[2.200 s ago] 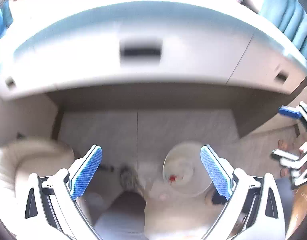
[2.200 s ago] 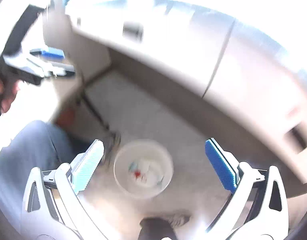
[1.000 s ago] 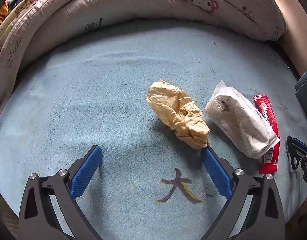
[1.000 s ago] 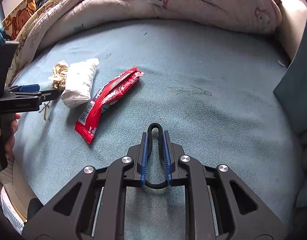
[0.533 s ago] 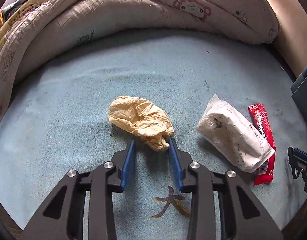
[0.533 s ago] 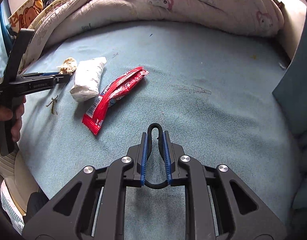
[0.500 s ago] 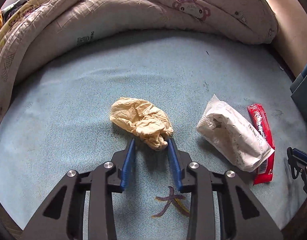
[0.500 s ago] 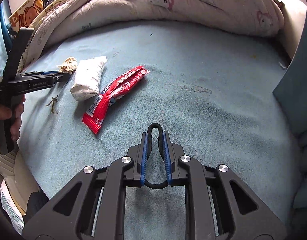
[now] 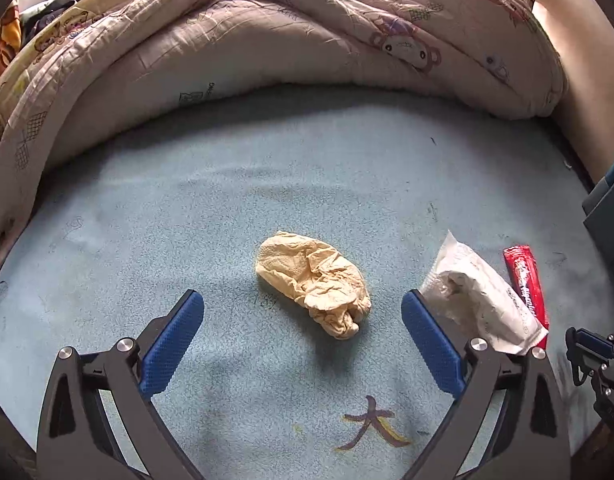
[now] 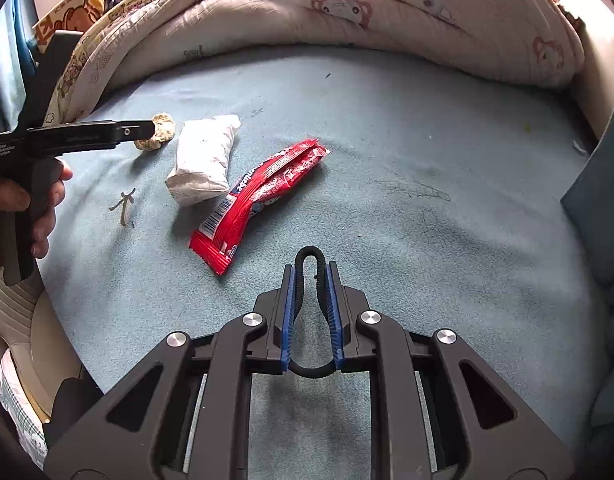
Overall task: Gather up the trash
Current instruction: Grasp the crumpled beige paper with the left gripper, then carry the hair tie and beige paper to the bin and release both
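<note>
The left gripper (image 9: 303,332), spread wide and empty, brackets the crumpled tissue (image 9: 313,283) on the bed (image 9: 187,216) and must close, while the right gripper (image 10: 310,312) pinches a black hair tie (image 10: 309,264).

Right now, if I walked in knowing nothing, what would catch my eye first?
Probably the crumpled yellowish paper wad lying on the light blue bed sheet, framed between the wide-open fingers of the left claw. Just to its right lie a white packet and a bright red snack wrapper, side by side. The right claw is shut on a black elastic loop, with a rumpled cartoon quilt heaped behind everything.
</note>
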A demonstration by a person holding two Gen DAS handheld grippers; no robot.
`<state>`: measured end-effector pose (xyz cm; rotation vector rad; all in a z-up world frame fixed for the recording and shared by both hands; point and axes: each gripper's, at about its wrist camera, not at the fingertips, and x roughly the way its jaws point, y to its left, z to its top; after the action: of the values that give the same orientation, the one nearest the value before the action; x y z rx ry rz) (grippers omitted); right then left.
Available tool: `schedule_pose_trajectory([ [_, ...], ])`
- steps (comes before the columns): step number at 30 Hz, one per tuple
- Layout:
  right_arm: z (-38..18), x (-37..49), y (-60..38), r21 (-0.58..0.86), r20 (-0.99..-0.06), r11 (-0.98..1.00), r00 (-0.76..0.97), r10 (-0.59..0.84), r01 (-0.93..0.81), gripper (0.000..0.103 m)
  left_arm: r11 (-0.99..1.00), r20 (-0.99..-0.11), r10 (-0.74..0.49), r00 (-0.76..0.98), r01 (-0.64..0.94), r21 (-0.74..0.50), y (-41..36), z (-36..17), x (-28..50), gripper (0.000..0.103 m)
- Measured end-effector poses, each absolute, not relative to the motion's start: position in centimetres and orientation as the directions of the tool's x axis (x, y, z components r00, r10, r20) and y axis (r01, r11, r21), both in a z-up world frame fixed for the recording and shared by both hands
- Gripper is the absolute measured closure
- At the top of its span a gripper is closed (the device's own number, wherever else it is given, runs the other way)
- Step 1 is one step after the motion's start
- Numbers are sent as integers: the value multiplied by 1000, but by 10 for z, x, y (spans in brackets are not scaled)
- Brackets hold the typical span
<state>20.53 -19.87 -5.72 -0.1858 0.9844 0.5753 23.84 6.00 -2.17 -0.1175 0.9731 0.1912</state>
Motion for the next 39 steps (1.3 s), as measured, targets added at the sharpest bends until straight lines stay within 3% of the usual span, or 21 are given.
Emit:
schedule_pose_trajectory([
  [3, -64, 212, -197, 104, -833, 834, 411, 370, -541, 89, 977, -843, 116, 525, -214, 1, 60, -37, 260, 7],
  [5, -68, 215, -198, 110, -837, 835, 404, 370, -539, 89, 981, -845, 109, 523, -192, 8, 58, -46, 269, 24],
  [6, -69, 215, -199, 111, -836, 836, 404, 371, -538, 89, 982, -838, 111, 535, -191, 9, 58, -45, 271, 27],
  [7, -69, 213, -199, 114, -833, 834, 405, 376, -540, 89, 982, -843, 105, 528, -186, 6, 58, -44, 270, 35],
  [8, -68, 211, -199, 118, -833, 831, 402, 381, -544, 89, 983, -845, 107, 525, -185, 10, 57, -42, 269, 56],
  [10, -66, 205, -199, 113, -834, 828, 401, 379, -549, 89, 981, -850, 132, 511, -191, 38, 55, -37, 260, 76],
  [22, -23, 128, -179, 122, -818, 811, 405, 409, -573, 89, 966, -844, 125, 522, -256, -16, 89, -6, 124, 83],
  [29, -16, 48, -162, 143, -804, 761, 374, 462, -633, 89, 979, -828, 90, 554, -200, -27, 83, -4, 27, 83],
  [34, -54, -22, -152, 183, -810, 703, 300, 504, -687, 89, 991, -823, 22, 567, -124, -59, 60, -41, -57, 83],
  [39, -162, -74, -146, 239, -848, 663, 181, 499, -709, 89, 995, -865, -38, 500, -58, -77, 34, -146, -109, 83],
])
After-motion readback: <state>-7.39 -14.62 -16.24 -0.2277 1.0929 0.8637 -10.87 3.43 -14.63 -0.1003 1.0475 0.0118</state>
